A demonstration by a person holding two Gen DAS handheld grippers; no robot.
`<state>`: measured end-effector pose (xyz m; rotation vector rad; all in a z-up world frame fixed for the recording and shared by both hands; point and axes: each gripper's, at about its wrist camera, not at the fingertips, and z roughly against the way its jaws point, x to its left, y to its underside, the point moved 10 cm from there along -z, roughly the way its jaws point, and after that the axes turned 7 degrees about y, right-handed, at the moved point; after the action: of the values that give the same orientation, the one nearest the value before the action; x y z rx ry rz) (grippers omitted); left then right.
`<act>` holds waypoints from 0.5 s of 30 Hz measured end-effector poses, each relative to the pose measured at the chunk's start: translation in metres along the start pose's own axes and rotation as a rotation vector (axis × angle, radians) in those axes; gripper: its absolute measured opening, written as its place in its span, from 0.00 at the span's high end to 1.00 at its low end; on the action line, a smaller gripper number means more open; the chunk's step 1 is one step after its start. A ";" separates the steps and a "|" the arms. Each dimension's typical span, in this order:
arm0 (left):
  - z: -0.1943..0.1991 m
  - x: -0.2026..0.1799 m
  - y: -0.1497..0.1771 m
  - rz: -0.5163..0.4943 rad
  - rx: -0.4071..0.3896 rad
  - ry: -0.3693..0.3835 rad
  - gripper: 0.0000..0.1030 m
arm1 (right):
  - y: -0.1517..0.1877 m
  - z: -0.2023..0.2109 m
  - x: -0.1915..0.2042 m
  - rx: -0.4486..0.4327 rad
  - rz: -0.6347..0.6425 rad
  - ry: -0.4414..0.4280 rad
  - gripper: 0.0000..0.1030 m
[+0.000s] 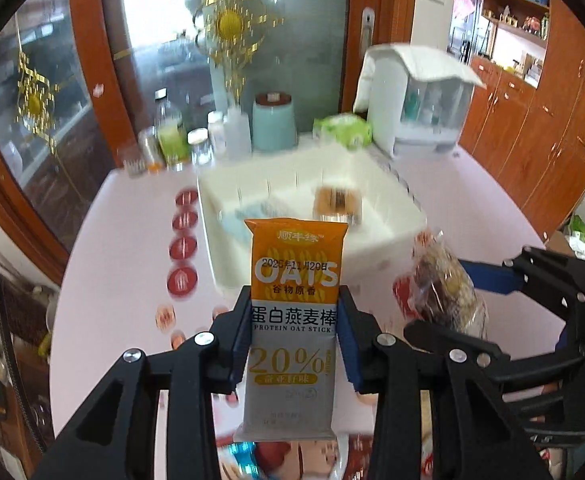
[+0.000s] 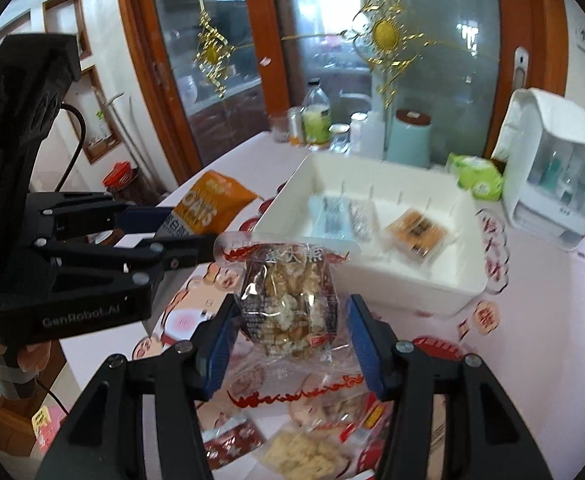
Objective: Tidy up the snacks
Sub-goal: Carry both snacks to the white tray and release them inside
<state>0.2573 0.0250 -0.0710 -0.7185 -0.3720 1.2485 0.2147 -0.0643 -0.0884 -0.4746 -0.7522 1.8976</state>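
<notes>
My left gripper (image 1: 294, 332) is shut on an orange and white oat stick packet (image 1: 294, 280), held upright above the table; it also shows in the right wrist view (image 2: 204, 210). My right gripper (image 2: 292, 334) is shut on a clear bag of nut snack (image 2: 288, 304), which also shows in the left wrist view (image 1: 442, 284). Both are held in front of a white divided bin (image 2: 376, 280). The bin (image 1: 228, 256) holds a blue packet (image 2: 328, 218), a silver packet (image 2: 358, 218) and an orange packet (image 2: 416, 232).
More snack packets (image 2: 296, 452) lie on the pink table below my right gripper. Jars and bottles (image 1: 180, 140), a teal canister (image 1: 273, 122), a green tissue pack (image 1: 346, 130) and a white cabinet box (image 1: 420, 100) stand behind the bin.
</notes>
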 end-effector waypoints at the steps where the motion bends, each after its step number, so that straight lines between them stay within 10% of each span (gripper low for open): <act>1: 0.000 0.000 -0.008 -0.005 -0.014 -0.003 0.64 | -0.008 0.001 -0.005 -0.011 -0.007 0.011 0.47; 15: -0.046 0.015 -0.110 0.045 -0.096 -0.003 0.63 | -0.122 -0.015 -0.102 -0.129 -0.205 0.183 0.47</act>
<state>0.3704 0.0107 -0.0319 -0.8108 -0.4218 1.2808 0.3477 -0.1144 -0.0168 -0.6185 -0.7734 1.5982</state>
